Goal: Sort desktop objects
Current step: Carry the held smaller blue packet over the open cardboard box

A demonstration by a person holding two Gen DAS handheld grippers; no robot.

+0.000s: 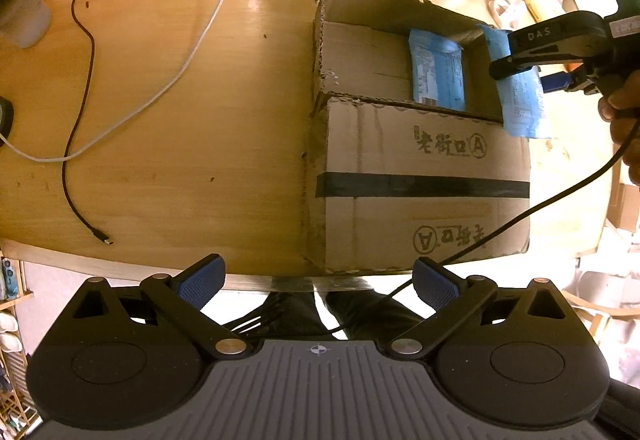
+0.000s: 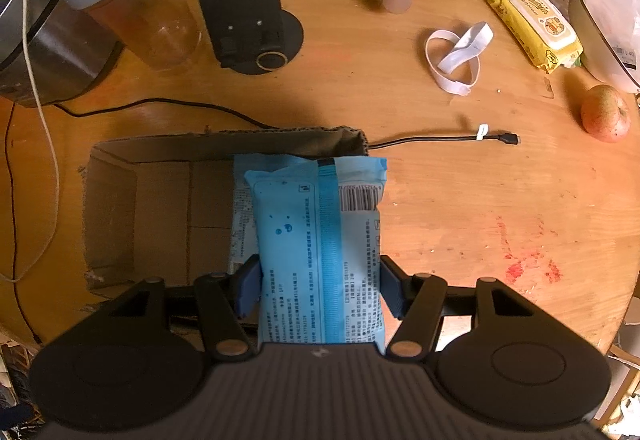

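An open cardboard box (image 1: 424,184) stands on the round wooden table; it also shows in the right wrist view (image 2: 132,208). One blue packet (image 1: 438,72) lies inside it, partly hidden in the right wrist view (image 2: 242,224). My right gripper (image 2: 318,288) is shut on a second blue packet (image 2: 320,240) and holds it over the box's right edge; from the left wrist view this packet (image 1: 522,100) hangs at the box's right rim. My left gripper (image 1: 318,280) is open and empty, just off the table's near edge in front of the box.
A black cable (image 1: 80,120) and a white cable (image 1: 168,80) cross the table left of the box. Beyond the box stand a shaker bottle (image 2: 132,0), a black stand (image 2: 248,12), a white band (image 2: 456,56), a yellow wipes pack (image 2: 532,24), an apple (image 2: 604,112) and a cable end (image 2: 508,138).
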